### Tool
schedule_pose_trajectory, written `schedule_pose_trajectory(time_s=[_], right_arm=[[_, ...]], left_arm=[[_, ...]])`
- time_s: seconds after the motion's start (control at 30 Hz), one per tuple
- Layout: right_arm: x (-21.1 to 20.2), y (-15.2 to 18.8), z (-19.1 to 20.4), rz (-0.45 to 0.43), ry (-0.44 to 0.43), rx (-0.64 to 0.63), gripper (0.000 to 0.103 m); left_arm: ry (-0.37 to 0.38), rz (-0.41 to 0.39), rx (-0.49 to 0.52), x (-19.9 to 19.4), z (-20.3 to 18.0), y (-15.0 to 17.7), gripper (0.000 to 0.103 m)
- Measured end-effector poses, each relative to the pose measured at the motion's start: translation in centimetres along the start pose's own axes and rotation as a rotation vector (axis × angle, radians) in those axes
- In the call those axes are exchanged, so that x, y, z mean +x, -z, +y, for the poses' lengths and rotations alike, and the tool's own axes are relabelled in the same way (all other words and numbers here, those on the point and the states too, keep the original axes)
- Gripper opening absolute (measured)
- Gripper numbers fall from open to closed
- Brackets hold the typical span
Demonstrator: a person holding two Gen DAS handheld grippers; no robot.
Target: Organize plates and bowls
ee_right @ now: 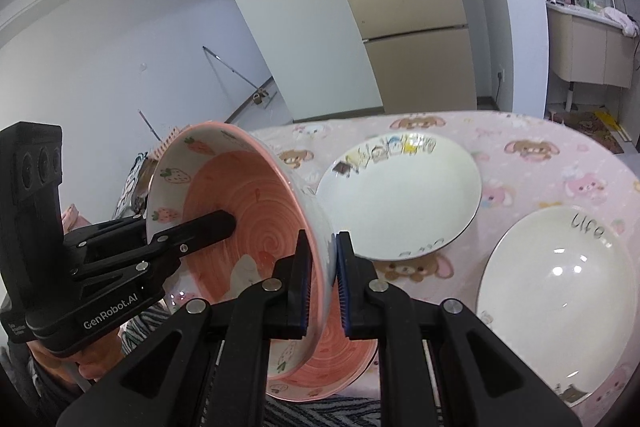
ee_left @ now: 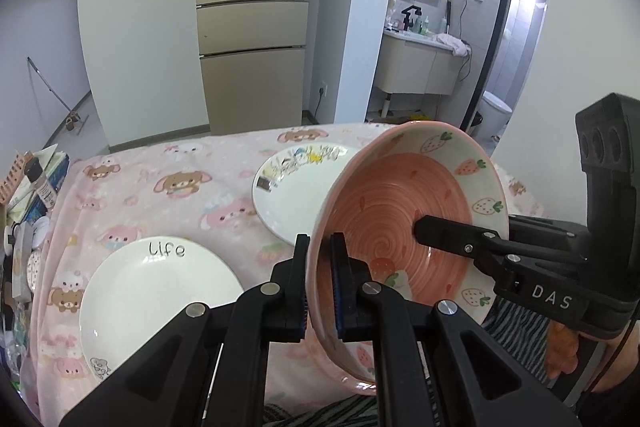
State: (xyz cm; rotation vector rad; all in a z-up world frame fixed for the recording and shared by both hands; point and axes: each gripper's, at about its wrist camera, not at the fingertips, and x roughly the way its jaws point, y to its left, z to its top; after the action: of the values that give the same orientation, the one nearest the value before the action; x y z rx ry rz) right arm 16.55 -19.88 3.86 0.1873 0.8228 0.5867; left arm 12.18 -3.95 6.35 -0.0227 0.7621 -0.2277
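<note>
A pink strawberry bowl (ee_left: 400, 211) (ee_right: 248, 199) hangs tilted on its side above the near edge of the table, held from both sides. My left gripper (ee_left: 320, 239) is shut on its left rim, one pad inside and one outside. My right gripper (ee_right: 322, 237) is shut on the opposite wall, and one of its fingers (ee_left: 452, 235) reaches into the bowl. The left gripper's inner finger (ee_right: 200, 227) shows likewise in the right wrist view. A white "Life" plate (ee_left: 160, 303) (ee_right: 560, 307) and a white cartoon plate (ee_left: 296, 195) (ee_right: 404, 195) lie flat on the cloth.
The table carries a pink cartoon-print cloth (ee_left: 160, 187) (ee_right: 540, 155). Cluttered small items (ee_left: 28, 195) crowd its left end. A beige fridge (ee_left: 252, 19) and a bathroom vanity (ee_left: 416, 63) stand beyond. A person's striped clothing (ee_left: 516, 331) is below the bowl.
</note>
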Motion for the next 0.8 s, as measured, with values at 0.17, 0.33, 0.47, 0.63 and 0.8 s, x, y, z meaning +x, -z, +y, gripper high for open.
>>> schedule_pose_trajectory(time_s=[0.17,0.33,0.47,0.63,0.8], right_arm=[[0.9,1.2,1.2,0.013,0.051,-0.073,0.012],[2.1,2.1,0.9,0.023,0.032,-0.071,0.012],[2.8,2.8,0.7,0.023,0.033,-0.075,0.013],[3.1,3.3,0.9,0.017,0.062,-0.101,0.014],[3.3,3.7,1.5,-0.002,0.118,-0.175,0.016]], left_arm=[[0.012,0.017,-0.016,0.9,0.9,1.5,0.01],[-0.012,0.018,-0.011,1.5,1.0,2.5,0.01],[-0.02,0.03,-0.014,2.2,1.1,3.2,0.01],[-0.014,0.037,-0.012,3.0,1.1,3.7,0.01],[-0.031,0.017,0.018,3.5,0.7,4.2,0.01]])
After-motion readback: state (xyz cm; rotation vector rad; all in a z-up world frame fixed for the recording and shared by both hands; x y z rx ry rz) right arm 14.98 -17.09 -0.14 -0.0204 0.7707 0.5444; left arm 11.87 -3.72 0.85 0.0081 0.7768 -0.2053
